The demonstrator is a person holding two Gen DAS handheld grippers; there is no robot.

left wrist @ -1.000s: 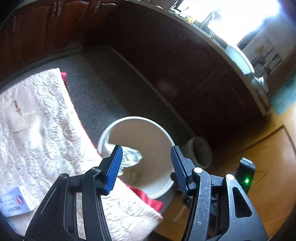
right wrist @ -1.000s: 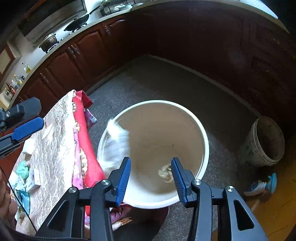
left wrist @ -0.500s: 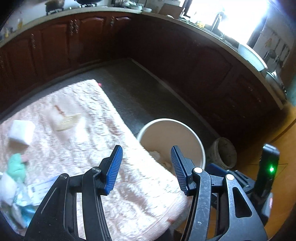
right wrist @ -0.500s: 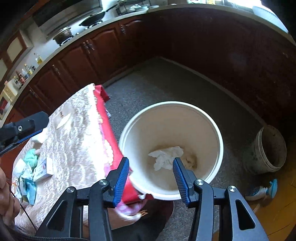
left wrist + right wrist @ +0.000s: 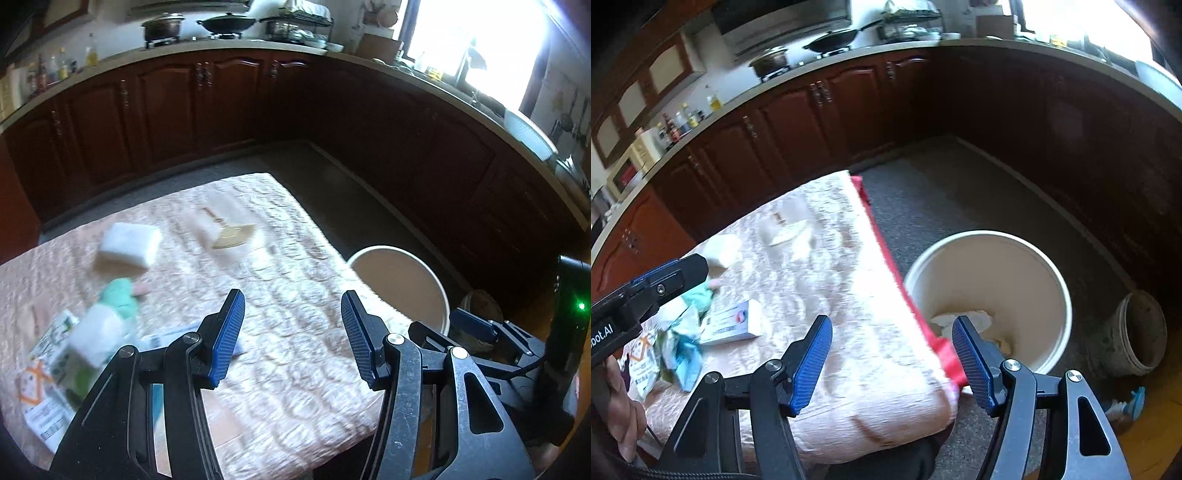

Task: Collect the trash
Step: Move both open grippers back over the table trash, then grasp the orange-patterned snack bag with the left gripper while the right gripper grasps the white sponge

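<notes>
A white bucket (image 5: pixel 1065 295) stands on the floor by the table's right edge, with crumpled white paper (image 5: pixel 964 319) at its bottom; it also shows in the left wrist view (image 5: pixel 439 291). Trash lies on the pink tablecloth (image 5: pixel 288 295): a white block (image 5: pixel 129 245), a teal wad (image 5: pixel 118 293), a white bottle (image 5: pixel 94 338), printed wrappers (image 5: pixel 40 376), a small box (image 5: pixel 733 321) and a flat fan-shaped piece (image 5: pixel 231 234). My left gripper (image 5: pixel 291 336) is open and empty above the table. My right gripper (image 5: pixel 892 363) is open and empty over the table's right edge.
Dark wood cabinets (image 5: pixel 166 107) ring the room under a counter with pots. A smaller dirty bucket (image 5: pixel 1137 332) and a spray bottle (image 5: pixel 1126 404) sit on the floor to the right of the white bucket. A red cloth edge (image 5: pixel 886 254) hangs on the table's side.
Both grippers have swung left and up from over the bucket toward the table. The crumpled white paper that was falling at the rim now lies at the bucket's bottom.
</notes>
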